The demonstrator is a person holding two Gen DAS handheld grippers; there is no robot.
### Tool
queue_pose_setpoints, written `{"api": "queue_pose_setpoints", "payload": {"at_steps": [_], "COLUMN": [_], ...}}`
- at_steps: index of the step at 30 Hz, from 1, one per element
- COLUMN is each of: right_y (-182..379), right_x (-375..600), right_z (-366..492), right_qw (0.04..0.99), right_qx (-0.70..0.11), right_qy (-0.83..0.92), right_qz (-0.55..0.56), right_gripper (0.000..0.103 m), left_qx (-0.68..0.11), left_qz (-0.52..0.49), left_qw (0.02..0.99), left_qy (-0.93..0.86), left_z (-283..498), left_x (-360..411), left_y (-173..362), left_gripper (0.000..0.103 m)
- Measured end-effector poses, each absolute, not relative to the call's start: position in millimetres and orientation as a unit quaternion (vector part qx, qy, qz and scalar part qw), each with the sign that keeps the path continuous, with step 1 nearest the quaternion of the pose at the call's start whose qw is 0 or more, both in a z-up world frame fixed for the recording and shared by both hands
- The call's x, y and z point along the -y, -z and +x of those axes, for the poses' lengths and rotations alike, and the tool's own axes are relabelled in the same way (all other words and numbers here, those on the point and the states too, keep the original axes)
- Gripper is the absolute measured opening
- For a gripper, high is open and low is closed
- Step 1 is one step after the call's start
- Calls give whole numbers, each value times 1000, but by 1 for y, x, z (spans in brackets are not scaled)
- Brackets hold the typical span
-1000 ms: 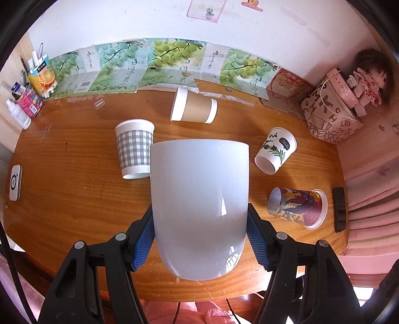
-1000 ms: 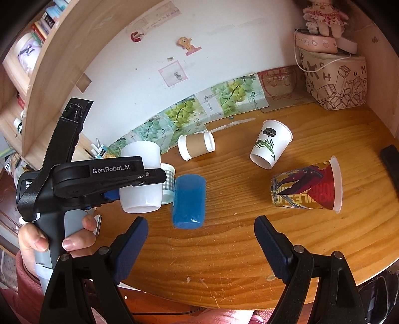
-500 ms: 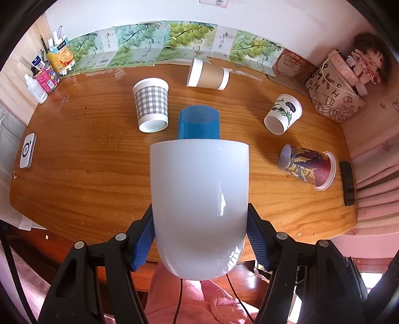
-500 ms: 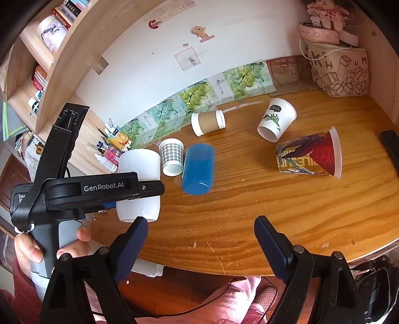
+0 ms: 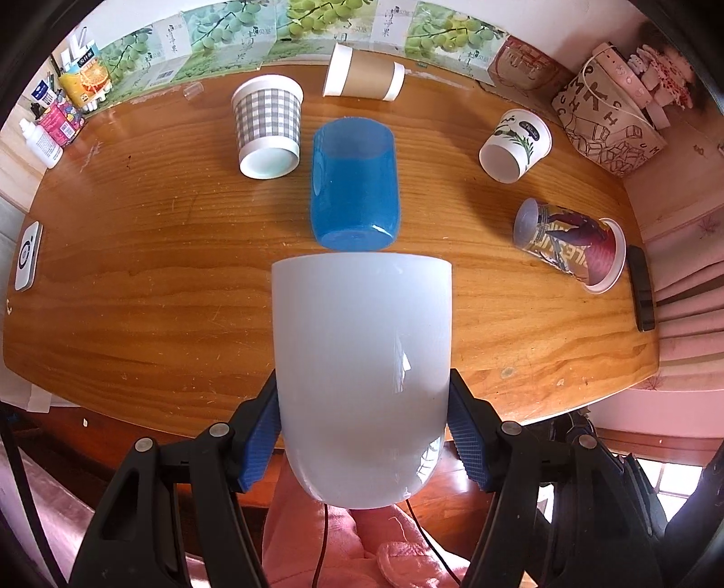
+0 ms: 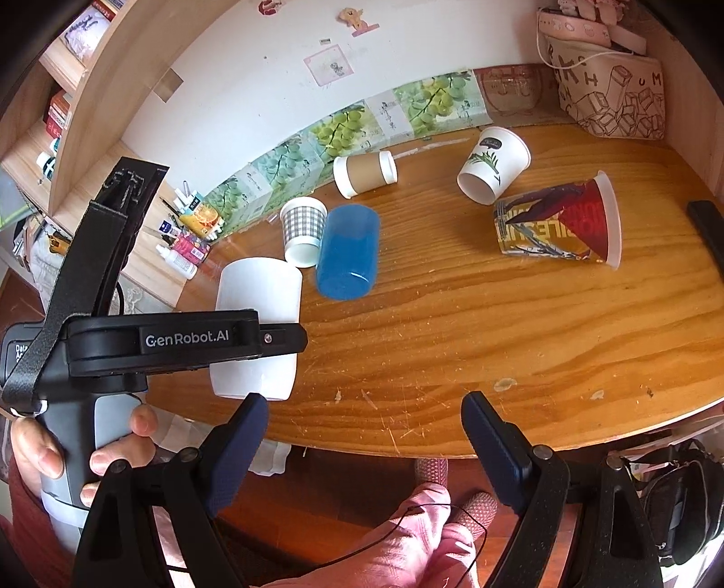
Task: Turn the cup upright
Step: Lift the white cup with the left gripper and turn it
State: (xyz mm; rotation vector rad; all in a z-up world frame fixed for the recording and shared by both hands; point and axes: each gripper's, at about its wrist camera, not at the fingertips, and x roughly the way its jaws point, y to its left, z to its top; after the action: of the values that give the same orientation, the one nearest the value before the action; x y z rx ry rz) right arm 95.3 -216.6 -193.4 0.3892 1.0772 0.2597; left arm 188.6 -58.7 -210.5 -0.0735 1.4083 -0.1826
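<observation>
Left gripper [image 5: 364,434]: blue pads clamped on both sides of the white cup [image 5: 362,371], near its rounded base. Cup is held off the table [image 5: 135,294], above the near edge, mouth pointing away from the camera. In the right wrist view the same cup [image 6: 258,325] sits crosswise in the left gripper [image 6: 271,337], beside the person's left hand [image 6: 86,448] on the grip.

Right gripper [image 6: 362,445]: fingers spread wide, nothing between them, hanging off the near table edge [image 6: 452,407].

Positions from the white cup, near to far:
- Blue cup [image 5: 355,181] lies on its side just beyond the white cup's mouth, base toward the camera.
- Checked cup [image 5: 268,126] lies just left of the blue cup and a little farther; whether they touch, cannot tell.
- Comic-print cup [image 5: 572,244] lies on its side to the right, with a black phone [image 5: 642,289] beyond it at the table's right edge.
- Plant-print cup [image 5: 516,144] lies tipped to the far right, mouth toward the camera.
- Brown cup [image 5: 364,78] lies on its side at the far edge, near the grape-print cartons [image 5: 253,31] along the wall.
- Patterned bag [image 5: 606,122] stands in the far right corner.
- Bottles [image 5: 54,122] stand in the far left corner.
</observation>
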Motion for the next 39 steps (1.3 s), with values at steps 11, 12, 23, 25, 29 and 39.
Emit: {"api": "queue_pose_setpoints", "payload": {"at_steps": [11, 12, 23, 25, 29, 39], "right_y": [226, 227, 234, 234, 233, 232], "right_x": [214, 215, 217, 216, 213, 206], "right_z": [100, 100, 105, 106, 107, 109], "right_qw": [815, 815, 808, 808, 806, 803], "right_qx": [-548, -549, -563, -563, -565, -571], "right_qy": [-103, -101, -89, -89, -94, -102], "right_qz": [159, 157, 151, 149, 147, 136], "right_gripper": [87, 87, 87, 87, 87, 87], "left_qx": [-669, -670, -673, -675, -674, -672], "left_qz": [-41, -40, -40, -39, -36, -43], "left_qw": [737, 735, 730, 727, 729, 730], "left_qy": [91, 93, 113, 114, 116, 122], "left_z": [201, 202, 210, 211, 215, 219], "left_x": [63, 64, 68, 68, 67, 62], "left_y": [254, 256, 265, 266, 264, 253], "left_gripper": [71, 71, 71, 71, 72, 81]}}
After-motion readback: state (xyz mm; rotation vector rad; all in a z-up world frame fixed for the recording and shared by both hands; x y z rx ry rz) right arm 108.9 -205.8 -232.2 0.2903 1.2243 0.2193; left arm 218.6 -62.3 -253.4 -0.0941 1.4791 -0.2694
